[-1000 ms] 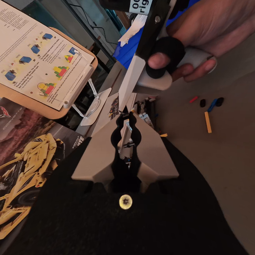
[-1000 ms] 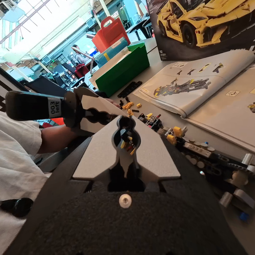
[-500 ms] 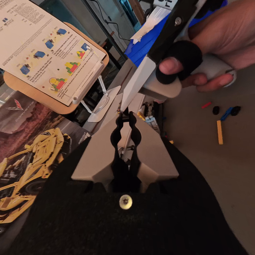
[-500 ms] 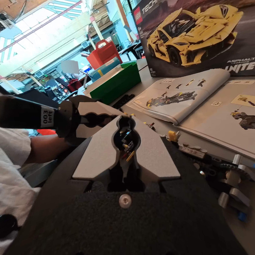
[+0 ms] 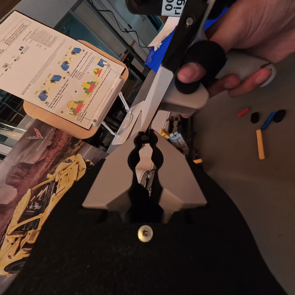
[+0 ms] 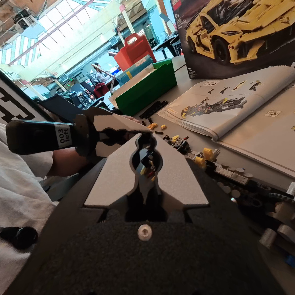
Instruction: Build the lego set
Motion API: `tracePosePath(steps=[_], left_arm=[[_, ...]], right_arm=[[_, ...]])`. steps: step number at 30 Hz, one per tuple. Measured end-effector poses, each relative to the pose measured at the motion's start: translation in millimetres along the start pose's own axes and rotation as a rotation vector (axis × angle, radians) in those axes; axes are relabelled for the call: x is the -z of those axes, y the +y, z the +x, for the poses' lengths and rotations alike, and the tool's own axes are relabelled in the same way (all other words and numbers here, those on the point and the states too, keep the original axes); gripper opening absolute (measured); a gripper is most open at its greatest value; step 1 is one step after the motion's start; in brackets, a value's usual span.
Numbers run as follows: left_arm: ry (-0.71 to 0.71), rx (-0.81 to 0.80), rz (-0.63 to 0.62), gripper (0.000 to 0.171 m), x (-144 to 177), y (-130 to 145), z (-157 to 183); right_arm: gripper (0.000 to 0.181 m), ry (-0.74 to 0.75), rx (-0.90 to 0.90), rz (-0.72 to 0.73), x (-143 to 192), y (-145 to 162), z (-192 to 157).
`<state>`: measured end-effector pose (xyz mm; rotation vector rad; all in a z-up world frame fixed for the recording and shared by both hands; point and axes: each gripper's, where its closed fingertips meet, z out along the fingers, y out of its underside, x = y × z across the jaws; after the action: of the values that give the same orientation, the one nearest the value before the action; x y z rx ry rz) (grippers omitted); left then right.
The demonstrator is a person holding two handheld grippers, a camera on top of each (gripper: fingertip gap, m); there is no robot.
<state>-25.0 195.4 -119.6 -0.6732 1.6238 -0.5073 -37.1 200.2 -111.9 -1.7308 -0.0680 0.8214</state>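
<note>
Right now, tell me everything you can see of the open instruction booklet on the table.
The instruction booklet lies open and flat on the grey table, in front of the upright set box. It looks like glossy white paper. Its left page curves up toward the spine and shows a large drawing of a dark and yellow car chassis with smaller part drawings above. The right page runs out of frame. Loose pieces lie beside its near edge; nothing rests on it.
</note>
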Motion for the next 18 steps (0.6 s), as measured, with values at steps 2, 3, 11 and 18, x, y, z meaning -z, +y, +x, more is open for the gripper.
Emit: tracePosePath(steps=[2,3,11,18], left_arm=[[0.003,0.022,-0.002,0.005,-0.6,-0.6,-0.9],[0.004,0.021,0.001,0.005,-0.4,-0.8,-1.2],[-0.006,-0.064,-0.001,0.006,-0.4,-1.3,1.5],[-0.005,-0.100,0.015,0.006,0.7,-6.9,6.0]], right_arm=[[0.008,0.009,0.011,0.002,0.8,-1.4,0.1],[0.008,0.004,0.005,0.003,0.9,-1.7,-0.1],[0.008,-0.023,-0.052,-0.037,2.8,1.1,-0.8],[0.007,-0.058,-0.021,-0.131,8.4,5.5,-4.2]])
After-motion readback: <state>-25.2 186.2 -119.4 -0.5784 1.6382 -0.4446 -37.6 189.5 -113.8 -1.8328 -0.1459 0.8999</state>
